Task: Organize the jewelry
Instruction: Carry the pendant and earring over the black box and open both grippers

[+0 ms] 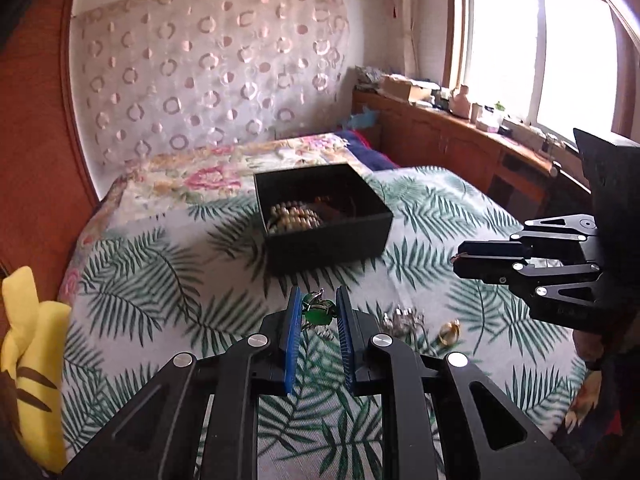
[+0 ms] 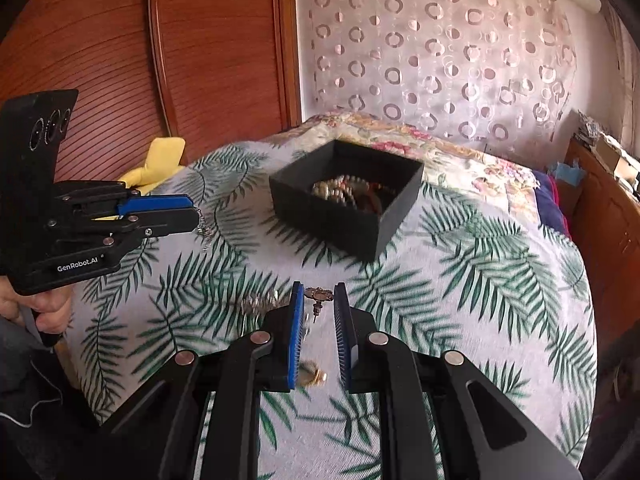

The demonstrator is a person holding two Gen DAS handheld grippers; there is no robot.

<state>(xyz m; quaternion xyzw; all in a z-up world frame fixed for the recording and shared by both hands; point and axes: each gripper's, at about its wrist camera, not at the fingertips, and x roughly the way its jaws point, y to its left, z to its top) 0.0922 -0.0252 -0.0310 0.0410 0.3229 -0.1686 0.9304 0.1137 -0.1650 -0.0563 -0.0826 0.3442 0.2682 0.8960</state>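
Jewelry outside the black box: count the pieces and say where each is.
4. A green pendant in the left claw, a bronze earring in the right claw, a silver piece and a gold ring lying on the bedspread. Others may hide behind the claws.

— Where am I working?
— A home bedroom: I see a bed [image 1: 400,216] under leaf-print and floral covers, a wooden wardrobe [image 2: 120,40], a cluttered window ledge [image 1: 460,100].
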